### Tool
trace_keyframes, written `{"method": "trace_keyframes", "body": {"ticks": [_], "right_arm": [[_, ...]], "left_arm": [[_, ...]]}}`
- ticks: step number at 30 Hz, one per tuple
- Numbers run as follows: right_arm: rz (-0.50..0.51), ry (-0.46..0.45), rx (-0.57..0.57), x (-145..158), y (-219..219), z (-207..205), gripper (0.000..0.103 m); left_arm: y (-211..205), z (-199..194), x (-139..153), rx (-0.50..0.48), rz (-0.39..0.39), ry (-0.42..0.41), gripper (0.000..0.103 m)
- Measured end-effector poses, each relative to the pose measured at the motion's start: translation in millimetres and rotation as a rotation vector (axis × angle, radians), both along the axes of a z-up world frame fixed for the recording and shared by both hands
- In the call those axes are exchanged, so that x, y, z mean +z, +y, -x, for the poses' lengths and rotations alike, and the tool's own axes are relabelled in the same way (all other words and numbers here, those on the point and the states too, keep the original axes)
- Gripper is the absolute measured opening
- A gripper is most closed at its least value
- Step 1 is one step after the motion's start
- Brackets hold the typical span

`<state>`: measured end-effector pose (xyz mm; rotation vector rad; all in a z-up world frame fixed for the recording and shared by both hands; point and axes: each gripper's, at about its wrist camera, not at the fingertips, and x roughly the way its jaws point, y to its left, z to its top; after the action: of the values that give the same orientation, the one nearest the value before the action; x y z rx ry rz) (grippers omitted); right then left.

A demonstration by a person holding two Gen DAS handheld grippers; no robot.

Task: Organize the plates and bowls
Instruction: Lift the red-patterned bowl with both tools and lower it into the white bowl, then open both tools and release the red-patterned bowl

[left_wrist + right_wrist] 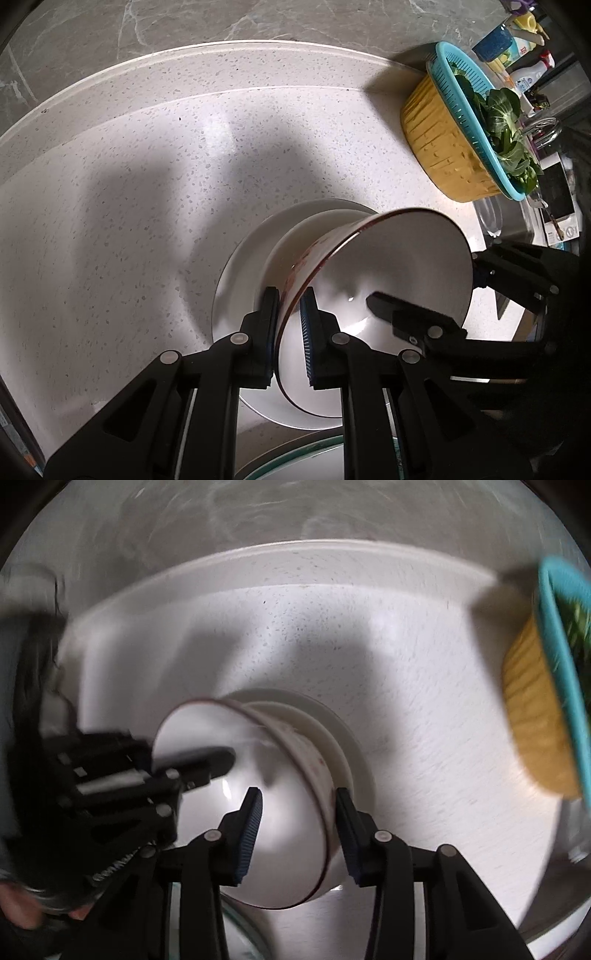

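The white bowl (388,266) with a brown rim is tilting on its side above a stack of white plates (240,269) that is sitting on the speckled worktop (147,184). The left claw (290,332) is clamping the bowl's wall, one pad outside and one inside. The right claw (297,834) is straddling the opposite wall with its fingers apart; the blur is hiding whether they are touching. A yellow basin (439,144) holding a blue colander (476,122) of leafy greens (506,122) is standing well apart at the back right.
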<state>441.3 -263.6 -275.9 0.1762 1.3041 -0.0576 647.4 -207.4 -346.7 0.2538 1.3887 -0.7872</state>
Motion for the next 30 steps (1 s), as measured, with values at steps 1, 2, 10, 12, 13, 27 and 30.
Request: {"method": "trace_keyframes", "body": {"ticks": [1,2,10,12,13,27,30], "right_arm": [[0.045,-0.006,0.019,0,3,1,0.039],[0.088,-0.006,0.037,0,9,1,0.039],[0.253,-0.023,0.09,-3,25,5,0.059],[0.204,-0.023,0.069,-4,19,2,0.059],[0.184,-0.027,0.066,-4,16,2,0.059],[0.029,-0.035,0.027,-5,3,5,0.06],[0.034,-0.031,0.038,-7,5,3,0.056]], "left_arm": [[0,0,0,0.001,0.002,0.002,0.01],[0,-1,0,0.002,0.002,0.003,0.01],[2,-2,-2,0.018,0.004,0.011,0.011],[2,-2,-1,0.015,0.008,0.011,0.012],[1,-1,-1,0.015,0.007,0.009,0.013],[13,-2,2,0.053,0.055,0.043,0.018],[16,0,7,0.061,0.062,0.034,0.022]]}}
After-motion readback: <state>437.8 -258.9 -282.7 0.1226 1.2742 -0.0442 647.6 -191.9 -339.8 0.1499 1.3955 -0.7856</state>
